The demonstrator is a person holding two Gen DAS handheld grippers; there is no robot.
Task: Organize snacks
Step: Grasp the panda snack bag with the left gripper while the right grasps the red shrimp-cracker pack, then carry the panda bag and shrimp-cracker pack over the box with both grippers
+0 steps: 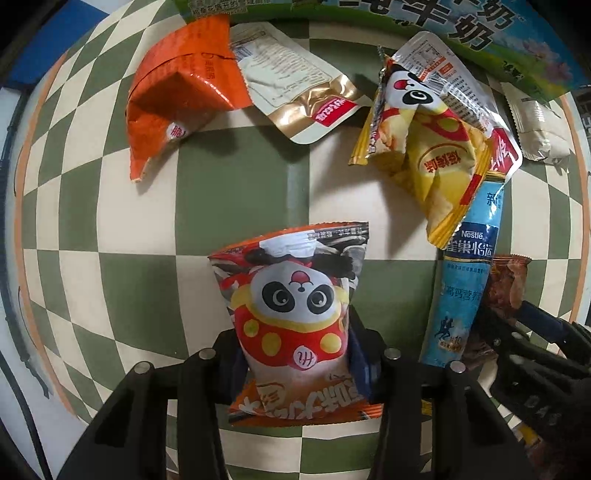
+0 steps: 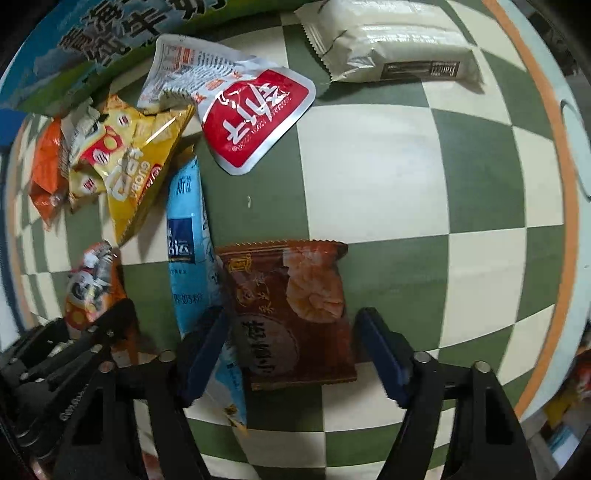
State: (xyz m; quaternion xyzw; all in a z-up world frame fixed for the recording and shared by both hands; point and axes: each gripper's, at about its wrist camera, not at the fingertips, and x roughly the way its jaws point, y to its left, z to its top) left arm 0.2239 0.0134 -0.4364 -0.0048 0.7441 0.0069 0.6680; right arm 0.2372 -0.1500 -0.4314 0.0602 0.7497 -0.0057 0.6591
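The table [image 1: 229, 173] carried a smooth cloth in green and cream checks with an orange border line near its edge. Along its far side lay a large glossy printed carton [image 1: 480, 33], green and blue with big dark characters.

My left gripper [image 1: 295, 354] pointed down, its fingers pinched in on the sides of a puffy orange-and-white panda snack bag [image 1: 291, 314]; the film was crinkled and the bag's waist was squeezed between the pads. It sat over the middle of the table, in the near half of the left view.

My right gripper [image 2: 291, 347] also pointed down. Its blue-padded fingers [image 2: 384, 354] stood on either side of a flat, square brown snack packet [image 2: 291, 314] with serrated top edge, lying on the cloth. There was a visible gap on the right pad's side; on the left I could not tell contact. Nothing was gripped.

Touching the brown packet's left edge lay a long, narrow blue stick pouch [image 2: 188, 236]. Beyond it: a crumpled yellow panda bag [image 1: 424, 155], a creased orange bag [image 1: 173, 99], a silver-edged red pouch [image 2: 255, 122], a gold-toned flat pouch [image 1: 303, 99], and a pillowy white wrapped bar [image 2: 391, 44], well apart on the far right.
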